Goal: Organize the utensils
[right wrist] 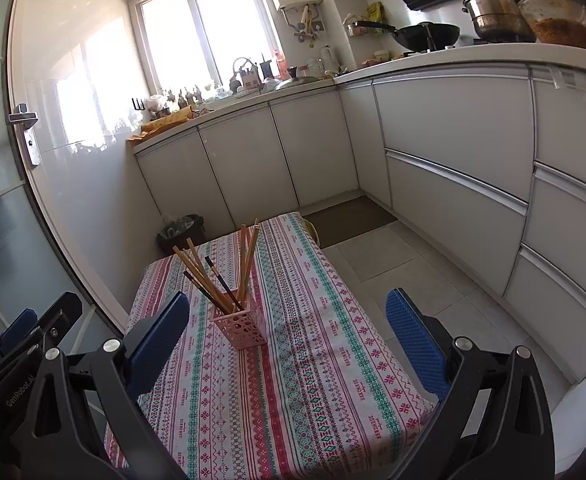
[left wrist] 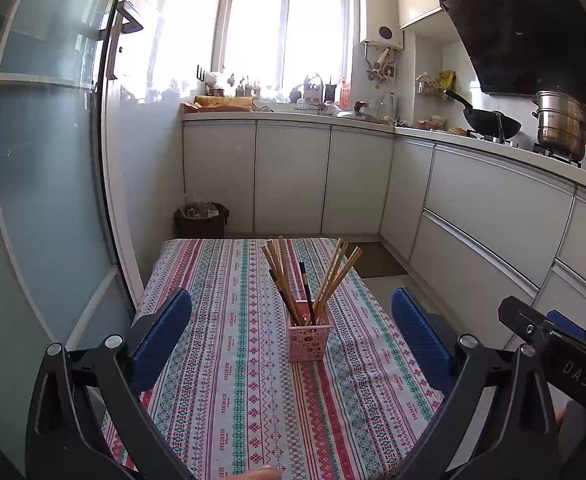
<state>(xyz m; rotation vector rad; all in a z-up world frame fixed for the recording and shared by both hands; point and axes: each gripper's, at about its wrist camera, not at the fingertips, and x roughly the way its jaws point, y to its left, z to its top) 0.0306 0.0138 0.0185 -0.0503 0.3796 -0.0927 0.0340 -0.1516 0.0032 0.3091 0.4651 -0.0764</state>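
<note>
A pink perforated holder (left wrist: 308, 336) (right wrist: 239, 326) stands upright near the middle of the patterned tablecloth (left wrist: 229, 392) (right wrist: 313, 360). Several wooden and dark chopsticks (left wrist: 325, 276) (right wrist: 213, 276) lean out of it. My left gripper (left wrist: 291, 308) hovers above the near part of the table, open and empty, with the holder seen between its blue pads. My right gripper (right wrist: 289, 308) is also open and empty, with the holder just right of its left pad. Each gripper shows at the edge of the other's view: the right gripper (left wrist: 549, 332), the left gripper (right wrist: 33, 332).
White kitchen cabinets (left wrist: 473, 208) (right wrist: 453, 152) run along the back and right, with a wok (left wrist: 489, 120), a steel pot (left wrist: 561, 124) and clutter on the counter. A dark bin (left wrist: 201, 218) stands behind the table. A glass sliding door (left wrist: 53, 160) is on the left.
</note>
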